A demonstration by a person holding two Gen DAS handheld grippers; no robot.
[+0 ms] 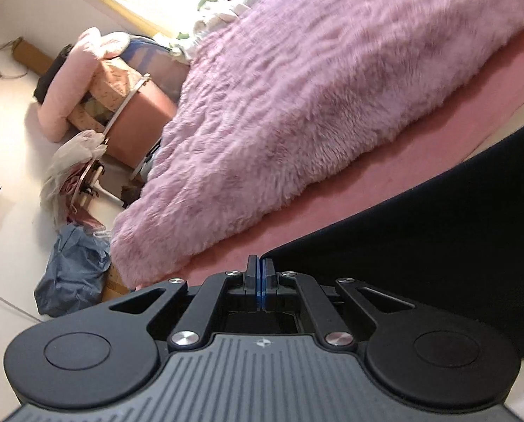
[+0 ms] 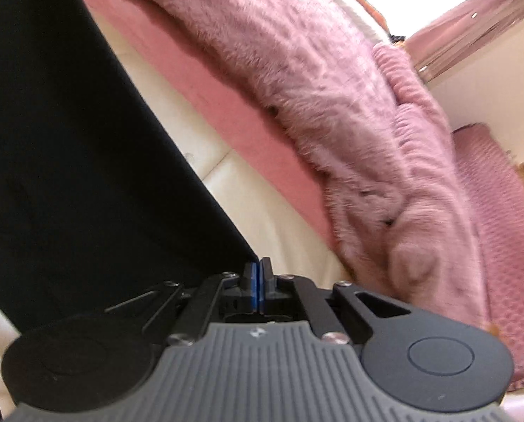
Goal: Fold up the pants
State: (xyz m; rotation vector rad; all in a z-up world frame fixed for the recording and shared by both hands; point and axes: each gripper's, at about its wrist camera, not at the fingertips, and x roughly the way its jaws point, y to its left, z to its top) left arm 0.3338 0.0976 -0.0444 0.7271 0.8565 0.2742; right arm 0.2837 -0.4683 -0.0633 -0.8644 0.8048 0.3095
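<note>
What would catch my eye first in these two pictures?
The fluffy lilac blanket heaped across the bed, above a pink sheet. Then the black pants, stretched taut between the left gripper and the right gripper, each shut on a corner. Bags and clutter crowd the floor beside the bed.

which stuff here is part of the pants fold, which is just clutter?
Job:
- black pants, a corner pinched at each gripper
- left gripper, shut
- right gripper, shut

Lying about:
- fluffy pink blanket
- pink sheet
- blue bag on the floor
- pink curtain
</note>
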